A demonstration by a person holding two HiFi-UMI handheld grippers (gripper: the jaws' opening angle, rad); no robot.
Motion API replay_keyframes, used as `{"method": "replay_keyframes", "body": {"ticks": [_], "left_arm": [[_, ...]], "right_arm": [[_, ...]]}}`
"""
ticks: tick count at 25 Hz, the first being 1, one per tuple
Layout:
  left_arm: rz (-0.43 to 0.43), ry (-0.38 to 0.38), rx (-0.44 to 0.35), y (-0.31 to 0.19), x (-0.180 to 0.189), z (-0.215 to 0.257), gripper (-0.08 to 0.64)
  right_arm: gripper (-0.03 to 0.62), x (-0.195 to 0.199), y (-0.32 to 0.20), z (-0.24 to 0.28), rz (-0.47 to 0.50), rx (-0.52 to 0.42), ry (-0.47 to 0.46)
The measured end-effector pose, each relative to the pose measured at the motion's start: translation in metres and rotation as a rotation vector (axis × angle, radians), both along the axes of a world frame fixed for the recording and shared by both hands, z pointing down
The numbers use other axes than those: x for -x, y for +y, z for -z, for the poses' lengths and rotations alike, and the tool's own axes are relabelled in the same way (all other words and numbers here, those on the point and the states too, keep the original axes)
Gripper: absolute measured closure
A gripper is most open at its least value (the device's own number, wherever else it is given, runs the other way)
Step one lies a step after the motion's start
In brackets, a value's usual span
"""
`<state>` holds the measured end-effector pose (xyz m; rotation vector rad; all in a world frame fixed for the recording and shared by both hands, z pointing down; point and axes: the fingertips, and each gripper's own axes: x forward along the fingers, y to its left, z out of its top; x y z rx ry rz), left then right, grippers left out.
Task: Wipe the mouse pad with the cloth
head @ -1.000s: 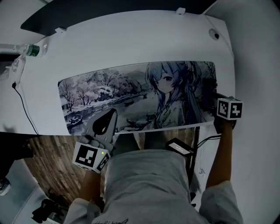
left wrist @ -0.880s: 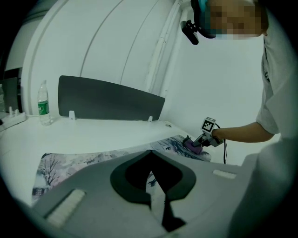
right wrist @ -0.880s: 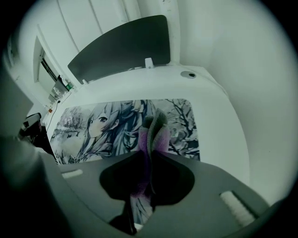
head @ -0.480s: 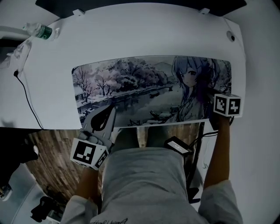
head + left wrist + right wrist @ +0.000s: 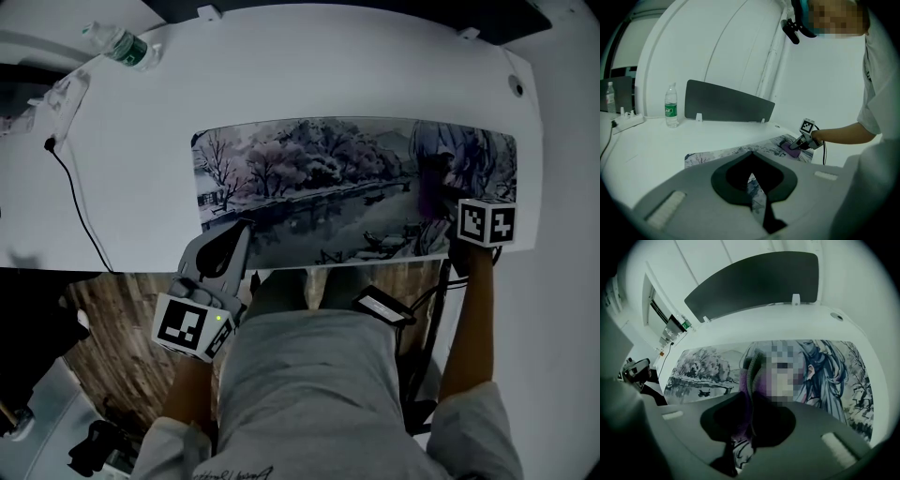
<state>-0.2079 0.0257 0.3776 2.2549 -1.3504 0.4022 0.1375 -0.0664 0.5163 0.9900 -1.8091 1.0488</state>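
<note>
Head view: the mouse pad lies flat on the white bench, its long axis running left to right. The right tool is clenched on a purple cloth resting on the pad's right end. The left tool, jaws closed and empty, sits at the pad's near-left edge.

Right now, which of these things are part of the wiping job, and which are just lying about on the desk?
In the job: mouse pad, purple cloth, right gripper clamping the cloth, left gripper at the pad's near edge.
Lying about: water bottle, black cable, power strip, dark divider panel.
</note>
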Motion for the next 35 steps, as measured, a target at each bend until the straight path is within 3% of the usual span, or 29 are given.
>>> {"method": "replay_keyframes", "body": {"ticks": [10, 21, 35], "left_arm": [[0.060, 0.001, -0.015, 0.024, 0.062, 0.002, 0.541], [0.116, 0.017, -0.030, 0.050, 0.107, 0.004, 0.541], [0.216, 0.032, -0.026, 0.084, 0.155, 0.001, 0.541]], "right_arm": [[0.525, 0.073, 0.013, 0.000, 0.064, -0.013, 0.002], [0.525, 0.156, 0.028, 0.001, 0.141, 0.003, -0.049], [0.525, 0.265, 0.050, 0.002, 0.318, 0.034, -0.098]]}}
